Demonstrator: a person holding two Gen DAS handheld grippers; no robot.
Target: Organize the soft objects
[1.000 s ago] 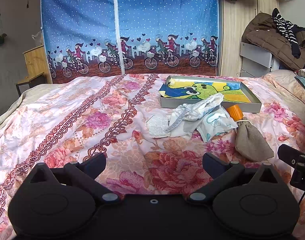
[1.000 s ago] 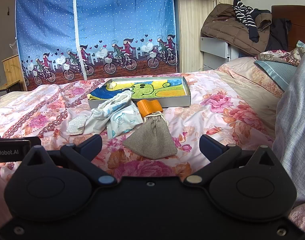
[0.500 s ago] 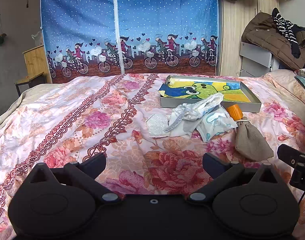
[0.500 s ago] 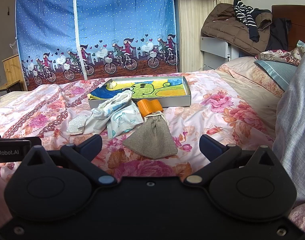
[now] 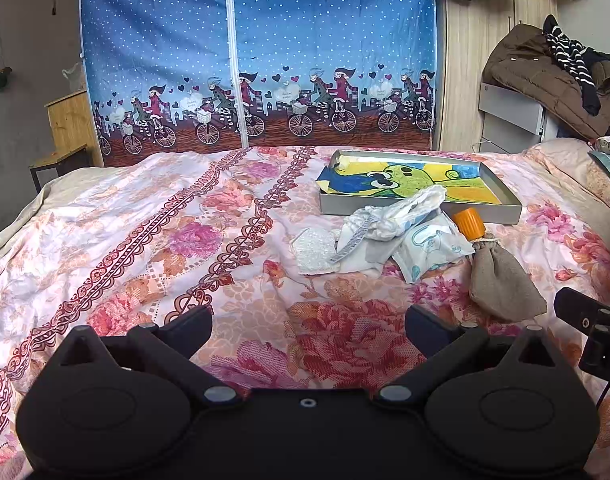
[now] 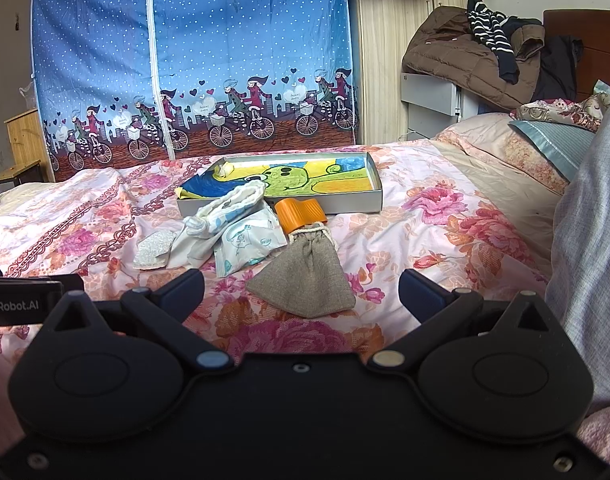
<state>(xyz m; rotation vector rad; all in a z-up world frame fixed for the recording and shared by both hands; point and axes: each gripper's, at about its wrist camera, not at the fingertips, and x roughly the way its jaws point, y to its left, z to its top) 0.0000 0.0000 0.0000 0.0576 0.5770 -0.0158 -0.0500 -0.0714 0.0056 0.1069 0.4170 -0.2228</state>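
Observation:
A grey tray (image 5: 509, 211) (image 6: 379, 196) lined with a green-and-yellow cartoon picture lies on the bed. In front of it lie a white crumpled cloth bundle (image 5: 389, 216) (image 6: 225, 210), a white printed packet (image 5: 429, 246) (image 6: 245, 242), a white textured pad (image 5: 315, 244) (image 6: 153, 250), an orange ribbed piece (image 5: 469, 222) (image 6: 299, 214) and a grey drawstring pouch (image 5: 501, 282) (image 6: 305, 276). My left gripper (image 5: 309, 322) is open and empty, short of the pile. My right gripper (image 6: 301, 290) is open and empty, just before the pouch.
The floral quilt (image 5: 165, 240) covers the bed. A blue fabric wardrobe (image 5: 257, 52) stands behind it. A wooden stand (image 5: 67, 128) is at the far left. Coats (image 6: 477, 56) are heaped on a white cabinet at the right, with pillows (image 6: 549, 148) below.

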